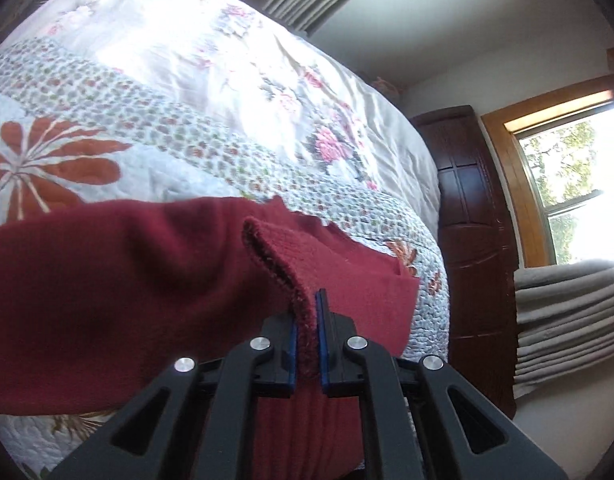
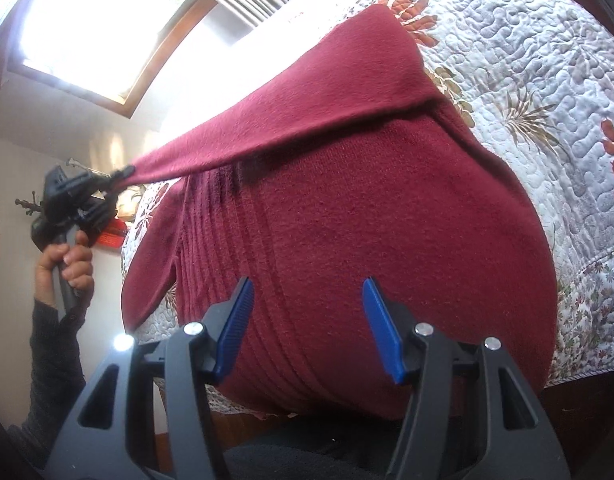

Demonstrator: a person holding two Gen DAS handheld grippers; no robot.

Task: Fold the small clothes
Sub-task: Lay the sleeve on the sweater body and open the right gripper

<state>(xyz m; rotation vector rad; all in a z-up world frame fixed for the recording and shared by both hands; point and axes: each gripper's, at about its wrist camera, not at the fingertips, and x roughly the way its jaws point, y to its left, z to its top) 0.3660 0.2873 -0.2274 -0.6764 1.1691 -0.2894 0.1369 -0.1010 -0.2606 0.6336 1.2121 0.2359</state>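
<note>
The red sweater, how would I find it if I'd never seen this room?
Look at the bed's leafy quilt. The dark red sweater lies spread across it, one part stretched up by the left gripper. It's the only plain, unpatterned cloth there.

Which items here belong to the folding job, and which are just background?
In the job:
red sweater
left gripper, clamped on its edge
right gripper, open above it
quilted bedspread, the folding surface

Just lying about:
stacked grey blankets
dark wooden cabinet
window
</note>
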